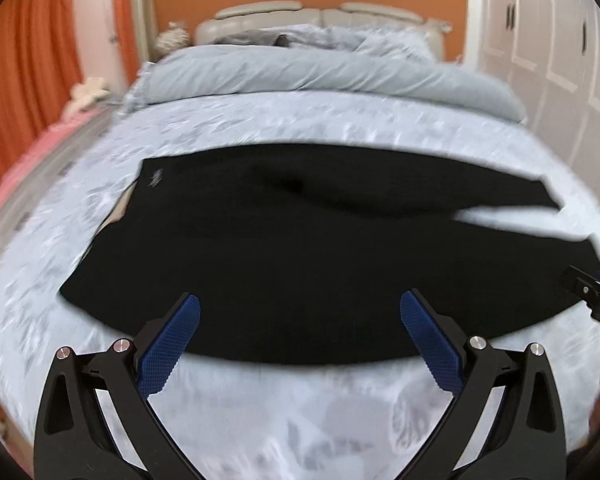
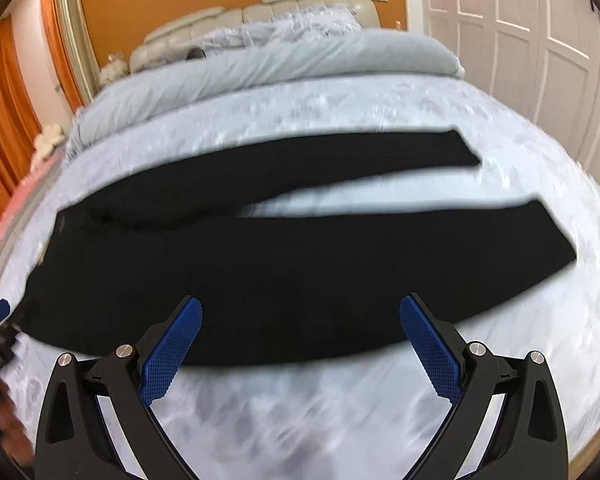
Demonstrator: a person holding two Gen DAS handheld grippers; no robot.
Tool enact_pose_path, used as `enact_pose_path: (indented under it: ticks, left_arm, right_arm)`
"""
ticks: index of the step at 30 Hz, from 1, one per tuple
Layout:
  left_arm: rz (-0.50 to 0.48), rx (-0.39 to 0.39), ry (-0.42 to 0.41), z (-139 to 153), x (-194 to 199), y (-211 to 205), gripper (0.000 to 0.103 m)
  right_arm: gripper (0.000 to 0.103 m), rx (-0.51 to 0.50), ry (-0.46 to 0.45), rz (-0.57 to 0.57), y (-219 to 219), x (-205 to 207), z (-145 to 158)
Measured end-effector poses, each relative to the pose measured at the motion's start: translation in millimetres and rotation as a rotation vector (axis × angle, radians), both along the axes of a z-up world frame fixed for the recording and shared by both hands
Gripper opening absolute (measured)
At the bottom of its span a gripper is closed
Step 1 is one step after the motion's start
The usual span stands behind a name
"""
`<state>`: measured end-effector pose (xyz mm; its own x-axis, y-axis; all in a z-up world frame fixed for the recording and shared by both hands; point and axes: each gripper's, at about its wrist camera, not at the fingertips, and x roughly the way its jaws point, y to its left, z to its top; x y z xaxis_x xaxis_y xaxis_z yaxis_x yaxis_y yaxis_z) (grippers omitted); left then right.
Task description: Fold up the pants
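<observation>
Spread flat on the bed [image 2: 380, 96], over the pale patterned sheet: black pants [image 2: 236, 264], not yet folded. Long axis lying left to right, across the line of both grippers; waistband [image 1: 140, 184] to the left, 2 legs running to the right, split by a wedge of sheet. Near leg [image 2: 420, 248] just ahead of the fingertips, far leg [image 2: 380, 152] behind it. Left gripper [image 1: 300, 312] held over the near edge at the waist end, jaws wide apart, holding nothing. Right gripper [image 2: 300, 312] held over the near leg, also wide open and empty. Probably next: to pinch this near edge and carry it away toward the far leg. Contact with cloth not clear, because of blur.
</observation>
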<state>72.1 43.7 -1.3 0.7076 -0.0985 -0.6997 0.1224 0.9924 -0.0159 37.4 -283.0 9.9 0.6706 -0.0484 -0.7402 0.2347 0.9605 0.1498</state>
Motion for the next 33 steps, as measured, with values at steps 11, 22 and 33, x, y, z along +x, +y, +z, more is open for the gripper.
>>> enact_pose_path:
  ticks: [11, 22, 33]
  left_arm:
    - [0.328, 0.013, 0.156, -0.3, 260.9, 171.3, 0.098]
    - [0.421, -0.090, 0.372, -85.1, 366.8, 232.4, 0.066]
    - [0.266, -0.246, 0.103, 10.5, 283.3, 235.5, 0.009]
  right_arm:
    - [0.098, -0.009, 0.131, -0.090, -215.7, 183.1, -31.9]
    - [0.098, -0.001, 0.252, -0.124, -260.6, 277.7, -95.2]
    - [0.006, 0.072, -0.092, 0.065, -229.2, 192.9, 12.0]
